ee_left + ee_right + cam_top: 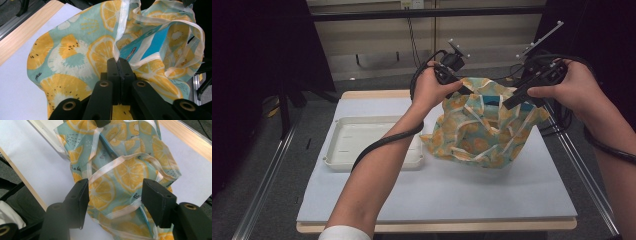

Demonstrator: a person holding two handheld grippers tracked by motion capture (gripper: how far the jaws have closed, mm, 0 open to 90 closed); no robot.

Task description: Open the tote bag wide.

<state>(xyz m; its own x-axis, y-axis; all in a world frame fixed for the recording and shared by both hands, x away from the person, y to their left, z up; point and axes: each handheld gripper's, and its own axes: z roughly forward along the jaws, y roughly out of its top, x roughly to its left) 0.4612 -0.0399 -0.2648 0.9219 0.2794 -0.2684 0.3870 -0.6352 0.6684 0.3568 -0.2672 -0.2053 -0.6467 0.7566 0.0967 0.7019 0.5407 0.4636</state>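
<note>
My left gripper (119, 61) pinches the pale ribbon handle (117, 37) of a lemon-print fabric bag (479, 127), lifting that side above the white-covered table (472, 192) while the bag's bottom rests on the sheet. A blue box (147, 46) shows inside the bag's open mouth. My right gripper (115, 195) hangs over the bag's other side with jaws spread wide, gripping nothing, and a white tray (362, 142) lies just beside the bag.

Both grippers, left gripper (464, 89) and right gripper (511, 102), are matte black with blocky jaws, brass-ringed screw holes and thick black cables, topped by thin marker rods, and the left arm wears a white sleeve (343, 232).
</note>
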